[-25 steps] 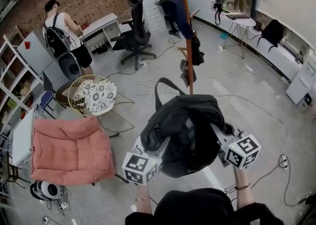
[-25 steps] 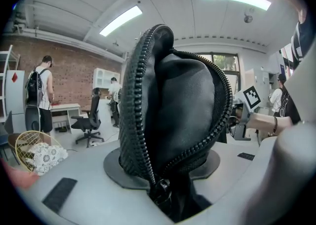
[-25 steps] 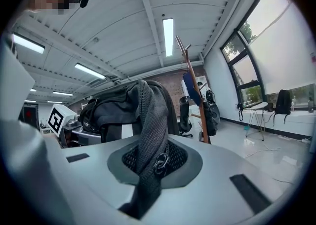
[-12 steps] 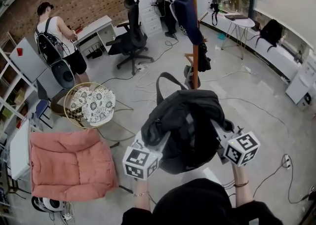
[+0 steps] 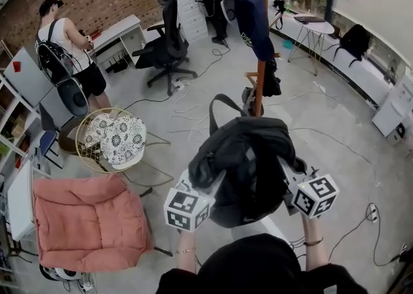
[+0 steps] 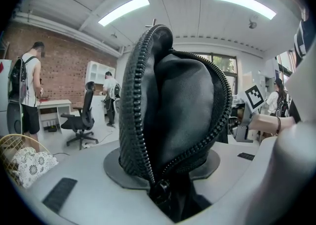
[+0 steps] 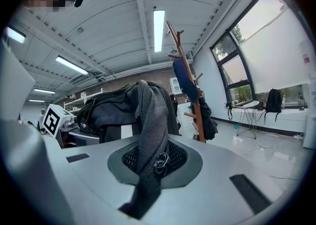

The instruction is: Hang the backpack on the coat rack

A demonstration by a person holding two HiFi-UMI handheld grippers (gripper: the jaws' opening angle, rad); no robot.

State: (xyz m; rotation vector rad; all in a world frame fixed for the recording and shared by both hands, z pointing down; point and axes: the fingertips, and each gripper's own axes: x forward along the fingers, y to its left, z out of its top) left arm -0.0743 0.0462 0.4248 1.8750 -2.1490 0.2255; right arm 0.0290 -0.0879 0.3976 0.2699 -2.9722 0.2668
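L gripper (image 5: 201,193) & R gripper (image 5: 295,186) side by side, jaws clamped.

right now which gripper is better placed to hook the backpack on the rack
Right, probably: the right gripper grips a grey mesh strap with the orange wooden coat rack ahead; the left gripper faces into the black fabric backpack.

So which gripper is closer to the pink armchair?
Left. The left gripper holds the backpack on the side facing the pink armchair; the right gripper holds its opposite side, farther off.
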